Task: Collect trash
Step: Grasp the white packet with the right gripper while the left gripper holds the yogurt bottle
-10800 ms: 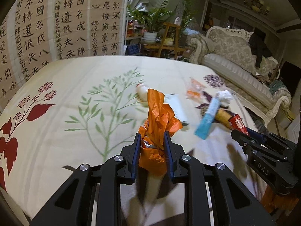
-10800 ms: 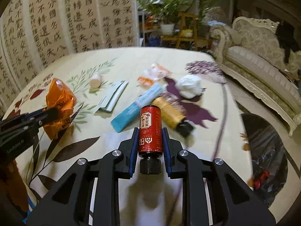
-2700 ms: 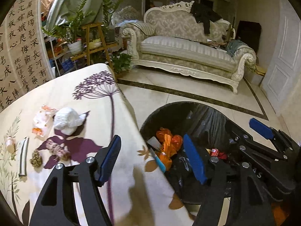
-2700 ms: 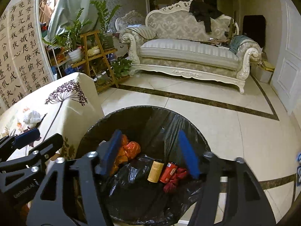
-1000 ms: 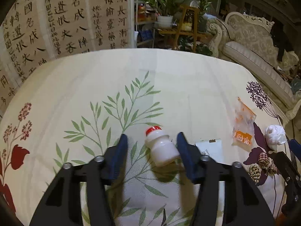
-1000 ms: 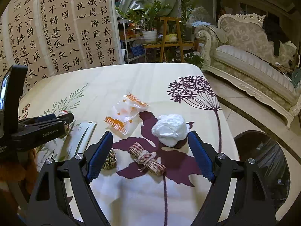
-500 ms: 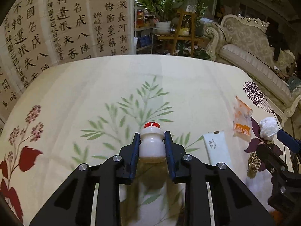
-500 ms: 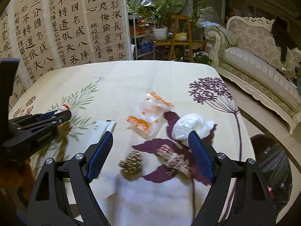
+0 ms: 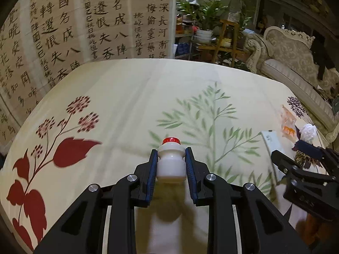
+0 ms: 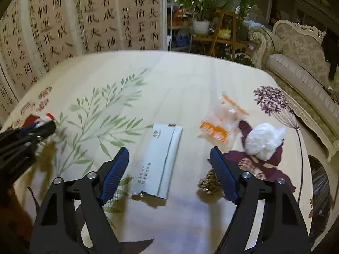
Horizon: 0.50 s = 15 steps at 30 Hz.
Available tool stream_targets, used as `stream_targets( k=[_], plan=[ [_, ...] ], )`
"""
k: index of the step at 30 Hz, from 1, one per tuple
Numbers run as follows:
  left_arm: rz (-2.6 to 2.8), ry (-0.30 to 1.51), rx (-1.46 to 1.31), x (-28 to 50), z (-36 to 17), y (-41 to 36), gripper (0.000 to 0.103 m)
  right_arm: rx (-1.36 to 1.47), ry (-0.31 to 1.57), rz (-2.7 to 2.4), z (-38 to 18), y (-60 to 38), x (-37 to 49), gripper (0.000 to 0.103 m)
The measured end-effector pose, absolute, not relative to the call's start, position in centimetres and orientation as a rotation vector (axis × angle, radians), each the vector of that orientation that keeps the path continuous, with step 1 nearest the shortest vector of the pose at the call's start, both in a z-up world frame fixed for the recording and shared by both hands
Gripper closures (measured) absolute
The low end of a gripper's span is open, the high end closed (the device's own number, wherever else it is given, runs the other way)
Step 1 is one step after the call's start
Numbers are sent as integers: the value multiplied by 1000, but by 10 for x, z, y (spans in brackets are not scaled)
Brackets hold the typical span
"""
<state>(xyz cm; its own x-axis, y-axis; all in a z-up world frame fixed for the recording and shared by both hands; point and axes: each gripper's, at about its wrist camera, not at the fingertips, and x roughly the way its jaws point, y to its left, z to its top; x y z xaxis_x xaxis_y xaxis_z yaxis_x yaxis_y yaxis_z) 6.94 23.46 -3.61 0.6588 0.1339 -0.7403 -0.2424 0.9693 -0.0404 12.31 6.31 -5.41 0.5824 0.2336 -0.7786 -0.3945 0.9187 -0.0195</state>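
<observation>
Left gripper [image 9: 171, 163]: its blue-padded fingers [image 9: 151, 169] clamp a small white yogurt-drink bottle [image 9: 171, 163] by the waist, red cap pointing away from the camera, above the counter.
Counter [image 9: 127, 97]: covered by a cream cloth printed with red flowers at the left, green leafy sprigs in the middle and purple blooms at the right.
White paper packet [image 10: 159, 160]: flat on the counter, lying in the gap ahead of the right gripper's fingers, touching neither.
Right gripper [image 10: 169, 173]: fingers [image 10: 115, 171] spread wide, holding nothing, hovering over the packet.
Pine cone [image 10: 208, 182]: on the counter just beside the right-hand finger, partly hidden by it.
Orange-and-clear snack wrapper [image 10: 222, 120]: farther back, right of the packet.
Crumpled white tissue [image 10: 263, 140]: right of the wrapper, on a purple bloom.
Black trash bag [image 10: 320, 194]: past the counter's right edge, only partly in view.
Background: a screen of Chinese calligraphy [image 9: 70, 21] at left, potted plants [image 10: 201, 10] in the middle, an ornate sofa [image 10: 300, 59] at right.
</observation>
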Motion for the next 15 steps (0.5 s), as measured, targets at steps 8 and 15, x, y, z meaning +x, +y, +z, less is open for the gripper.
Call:
stream_targets(
  k=[8,15],
  plan=[
    [204,827,-174,58,-41,244,76,-192,910,370,-57,66,122,65],
    [182,821,-181,53,-39,237,76,-179,884,396,-50,62,112,75]
  ],
)
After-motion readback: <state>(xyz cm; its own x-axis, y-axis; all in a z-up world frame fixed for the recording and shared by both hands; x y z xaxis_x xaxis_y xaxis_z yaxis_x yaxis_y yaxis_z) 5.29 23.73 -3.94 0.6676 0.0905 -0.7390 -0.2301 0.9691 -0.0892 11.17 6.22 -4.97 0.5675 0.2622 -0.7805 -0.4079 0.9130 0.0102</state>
